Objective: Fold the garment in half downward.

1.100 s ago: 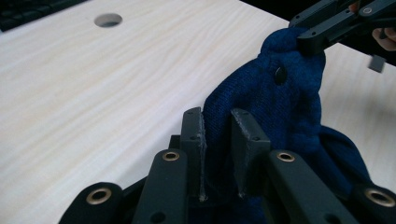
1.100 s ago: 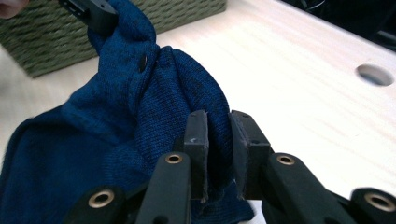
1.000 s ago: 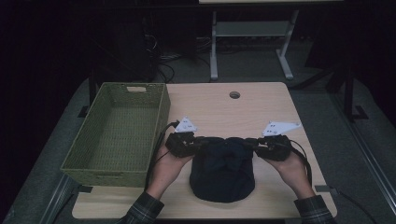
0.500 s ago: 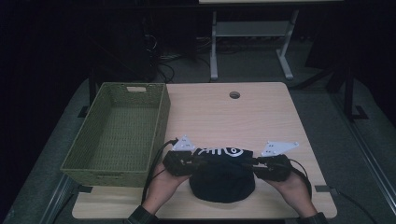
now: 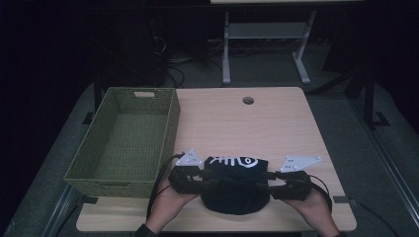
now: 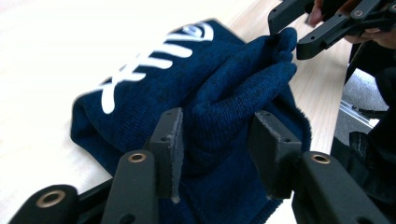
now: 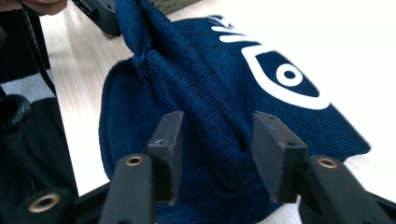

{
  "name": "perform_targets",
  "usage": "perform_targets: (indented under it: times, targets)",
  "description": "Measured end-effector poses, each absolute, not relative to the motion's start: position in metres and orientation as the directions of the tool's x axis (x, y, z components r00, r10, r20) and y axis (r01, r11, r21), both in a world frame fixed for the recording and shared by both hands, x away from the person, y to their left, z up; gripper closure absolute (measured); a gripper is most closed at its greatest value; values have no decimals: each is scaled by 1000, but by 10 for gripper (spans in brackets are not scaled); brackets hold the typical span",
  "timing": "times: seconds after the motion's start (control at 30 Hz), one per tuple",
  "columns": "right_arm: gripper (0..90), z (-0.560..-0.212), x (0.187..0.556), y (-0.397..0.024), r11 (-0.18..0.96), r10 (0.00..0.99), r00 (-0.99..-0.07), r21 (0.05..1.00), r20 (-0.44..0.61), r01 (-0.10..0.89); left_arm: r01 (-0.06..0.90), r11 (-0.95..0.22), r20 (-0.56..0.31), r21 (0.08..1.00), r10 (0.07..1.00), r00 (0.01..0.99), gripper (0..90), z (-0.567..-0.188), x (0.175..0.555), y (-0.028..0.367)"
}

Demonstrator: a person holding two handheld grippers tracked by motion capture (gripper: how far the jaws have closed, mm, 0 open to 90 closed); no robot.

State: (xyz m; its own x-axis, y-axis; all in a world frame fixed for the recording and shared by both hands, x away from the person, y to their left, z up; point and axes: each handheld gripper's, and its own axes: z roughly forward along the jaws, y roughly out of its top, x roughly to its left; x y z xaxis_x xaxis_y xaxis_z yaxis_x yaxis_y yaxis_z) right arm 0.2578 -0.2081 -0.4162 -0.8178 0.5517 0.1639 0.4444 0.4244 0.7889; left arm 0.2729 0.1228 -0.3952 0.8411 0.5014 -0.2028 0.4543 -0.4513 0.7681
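Left gripper (image 5: 210, 178): at the near edge of the table, on the left side of the beanie; jaws have just been opening and stand apart, a ridge of the knit between the pads (image 6: 169, 140), which look slack on it
Right gripper (image 5: 264, 181): on the right side of the beanie, jaws likewise just opening and apart, fabric bunched between them
Beanie (image 5: 236, 190): dark navy knit, lying on the table between the two grippers, white fish-bone design on its far part
Table (image 5: 237, 123): light wood, a round hole near its far edge
Basket (image 5: 168, 136): green woven, on the left, just beside the left gripper
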Motion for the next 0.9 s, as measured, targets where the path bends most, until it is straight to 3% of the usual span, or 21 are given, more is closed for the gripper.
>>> perform_targets:
  times: [0.2, 0.33, 0.47, 0.73, 0.9]
  targets:
    - [506, -398, 256, -217, 396, 553, -821, 823, 141, 408, 421, -418, -177, 805, 508, 843, 547, -373, 275, 130]
    - [528, -392, 258, -219, 384, 556, -818, 829, 143, 407, 420, -409, -172, 810, 519, 837, 621, -370, 280, 131]
    - [617, -392, 267, -221, 375, 567, -808, 822, 161, 427, 434, -414, -171, 800, 535, 827, 678, -373, 291, 126]
    - [871, -403, 279, -218, 400, 564, -811, 809, 154, 431, 475, -438, -178, 763, 564, 807, 893, -387, 316, 109]
    - [898, -408, 277, -220, 409, 556, -815, 798, 165, 442, 479, -457, -156, 750, 581, 799, 900, -394, 324, 102]
